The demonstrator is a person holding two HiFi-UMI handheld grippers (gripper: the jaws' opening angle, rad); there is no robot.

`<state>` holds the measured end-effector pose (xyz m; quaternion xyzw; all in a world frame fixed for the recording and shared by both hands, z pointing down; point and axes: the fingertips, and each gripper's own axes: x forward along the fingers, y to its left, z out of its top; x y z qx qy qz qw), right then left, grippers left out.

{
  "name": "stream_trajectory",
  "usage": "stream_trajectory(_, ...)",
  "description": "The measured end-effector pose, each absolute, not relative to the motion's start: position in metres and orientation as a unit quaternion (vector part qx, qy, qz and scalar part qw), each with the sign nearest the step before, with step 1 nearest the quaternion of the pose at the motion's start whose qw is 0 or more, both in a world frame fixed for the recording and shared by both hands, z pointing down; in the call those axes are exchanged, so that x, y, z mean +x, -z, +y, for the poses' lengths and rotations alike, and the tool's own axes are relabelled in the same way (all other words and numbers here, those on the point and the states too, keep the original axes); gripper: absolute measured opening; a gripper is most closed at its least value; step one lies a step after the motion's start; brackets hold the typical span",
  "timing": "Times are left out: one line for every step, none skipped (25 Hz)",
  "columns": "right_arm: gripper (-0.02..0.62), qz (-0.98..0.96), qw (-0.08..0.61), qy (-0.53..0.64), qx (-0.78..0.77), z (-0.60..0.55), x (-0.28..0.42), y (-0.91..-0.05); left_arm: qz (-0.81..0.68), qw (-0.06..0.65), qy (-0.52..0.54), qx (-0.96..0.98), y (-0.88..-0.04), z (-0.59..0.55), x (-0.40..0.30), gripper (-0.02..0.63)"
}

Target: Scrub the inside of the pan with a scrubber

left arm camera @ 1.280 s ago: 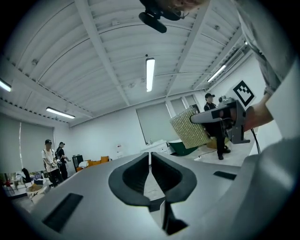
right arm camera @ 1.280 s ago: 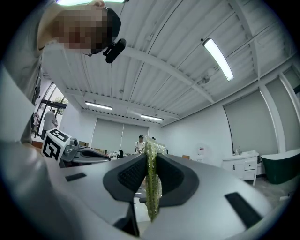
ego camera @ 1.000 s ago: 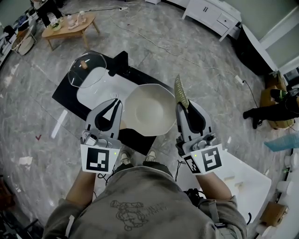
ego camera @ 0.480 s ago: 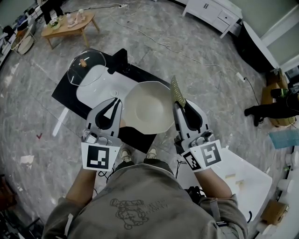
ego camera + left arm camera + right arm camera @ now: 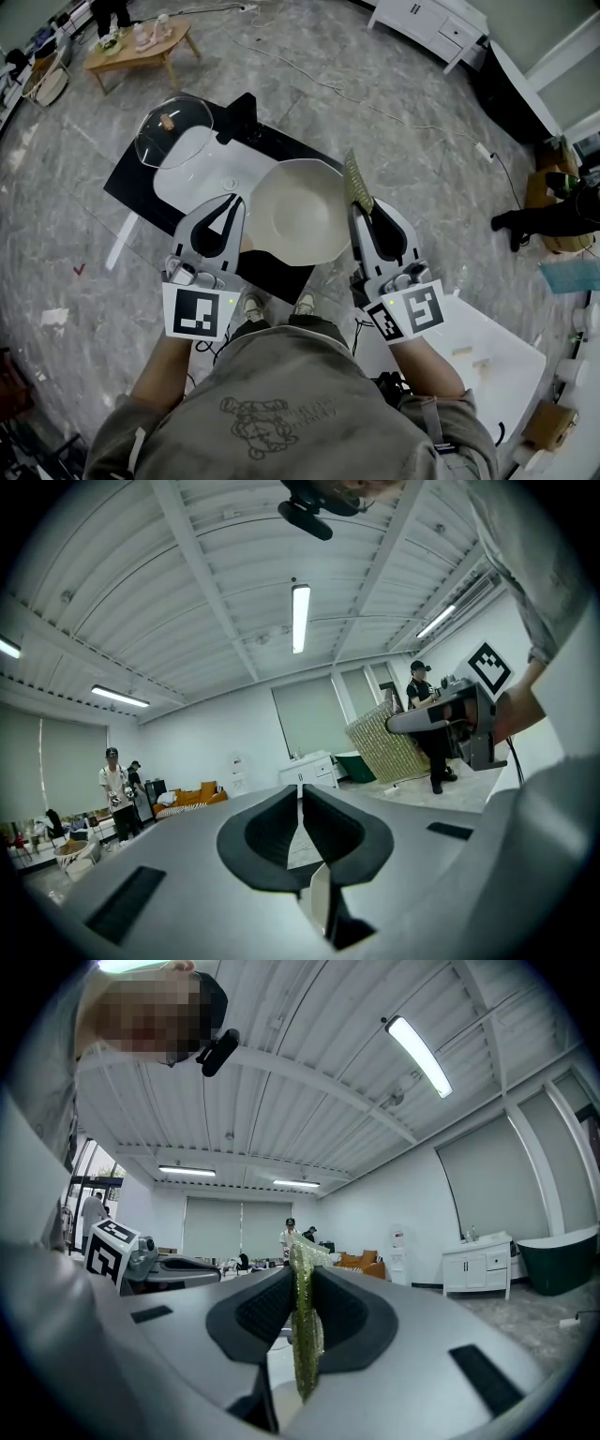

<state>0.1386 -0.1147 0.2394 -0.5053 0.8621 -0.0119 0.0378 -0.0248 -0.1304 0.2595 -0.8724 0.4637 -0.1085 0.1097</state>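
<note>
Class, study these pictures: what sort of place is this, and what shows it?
Probably a big open workroom or showroom, not a home kitchen: a ribbed ceiling with strip lights, cables across the stone floor, and a sofa by the far wall.

The pan (image 5: 300, 220) lies mouth-up between my left gripper (image 5: 231, 204) and my right gripper (image 5: 364, 214), and its hollow is open from above. Each gripper sits just beside a rim, so the sides are tight. The scrubber (image 5: 356, 183) juts over the right rim. Past my left gripper, a glass lid (image 5: 173, 131) and a black block (image 5: 240, 117) crowd the desk (image 5: 131, 192). The strip behind the pan is bare.
</note>
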Motion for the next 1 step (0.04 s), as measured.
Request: stream_trajectory(0.075, 0.862, 0.037, 0.011, -0.506, -0.1147, 0.1381, -0.2382, 0.464, 0.11, 0.109, -0.872, -0.2596, -0.1301, -0.0251, 0.029)
